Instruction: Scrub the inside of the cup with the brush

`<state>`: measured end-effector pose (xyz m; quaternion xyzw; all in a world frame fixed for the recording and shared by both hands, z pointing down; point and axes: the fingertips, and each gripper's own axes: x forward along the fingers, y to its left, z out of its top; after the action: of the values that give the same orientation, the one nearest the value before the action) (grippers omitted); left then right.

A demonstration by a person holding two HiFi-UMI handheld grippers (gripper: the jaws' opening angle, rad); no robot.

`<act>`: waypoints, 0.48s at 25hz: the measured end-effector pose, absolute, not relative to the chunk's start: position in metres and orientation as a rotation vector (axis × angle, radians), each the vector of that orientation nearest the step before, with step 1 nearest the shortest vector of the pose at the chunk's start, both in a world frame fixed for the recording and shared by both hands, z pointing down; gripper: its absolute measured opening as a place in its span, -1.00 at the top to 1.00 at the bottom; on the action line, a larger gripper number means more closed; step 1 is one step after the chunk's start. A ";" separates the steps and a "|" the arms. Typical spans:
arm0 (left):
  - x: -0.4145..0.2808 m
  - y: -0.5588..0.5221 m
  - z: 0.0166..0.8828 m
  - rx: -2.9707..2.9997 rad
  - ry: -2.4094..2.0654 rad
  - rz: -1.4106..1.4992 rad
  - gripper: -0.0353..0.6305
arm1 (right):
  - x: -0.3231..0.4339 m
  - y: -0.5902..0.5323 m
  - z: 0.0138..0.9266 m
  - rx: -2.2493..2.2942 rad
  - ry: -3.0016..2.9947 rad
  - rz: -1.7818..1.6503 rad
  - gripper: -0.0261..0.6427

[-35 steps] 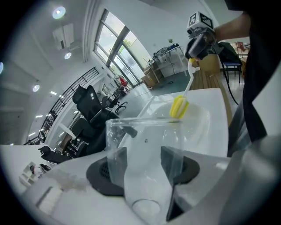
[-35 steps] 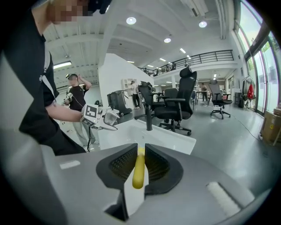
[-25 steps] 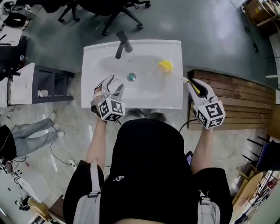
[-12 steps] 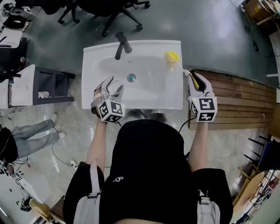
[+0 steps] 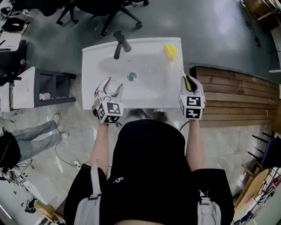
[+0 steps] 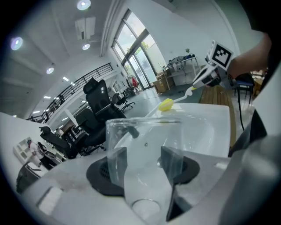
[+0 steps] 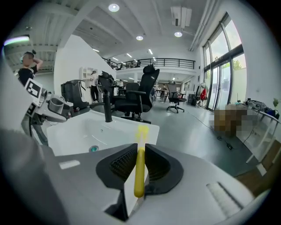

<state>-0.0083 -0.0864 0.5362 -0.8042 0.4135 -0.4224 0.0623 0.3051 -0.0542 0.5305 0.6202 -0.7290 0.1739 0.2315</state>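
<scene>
In the head view my left gripper (image 5: 111, 86) is shut on a clear cup (image 5: 113, 89), held over the near left part of the white sink (image 5: 92, 66). The left gripper view shows the cup (image 6: 142, 145) upright between both pads (image 6: 116, 165), its mouth away from me. My right gripper (image 5: 188, 81) is at the sink's right rim, shut on the yellow handle (image 7: 139, 173) of the brush. The brush's yellow head (image 5: 170, 50) lies over the far right corner of the sink, well apart from the cup. That head (image 6: 166, 104) also shows beyond the cup's rim.
A black faucet (image 5: 120, 44) stands at the sink's far edge and a drain (image 5: 131, 77) sits mid-basin. A wooden slatted platform (image 5: 237, 94) lies right of the sink, a dark shelf unit (image 5: 50, 83) left of it. Office chairs (image 5: 109, 13) stand beyond.
My right gripper has moved left to the sink's right rim and lower. The brush head has swung from mid-basin to the far right corner. The left gripper and cup stayed put.
</scene>
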 end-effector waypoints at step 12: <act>-0.022 -0.092 0.528 -2.513 1.413 -1.172 0.10 | 0.292 -0.045 0.583 1.689 -1.899 0.621 0.76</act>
<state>-0.0222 -0.0919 0.5275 -0.8074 0.4540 -0.3765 0.0146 0.2924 -0.0451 0.5826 0.6235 -0.7009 0.2292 0.2596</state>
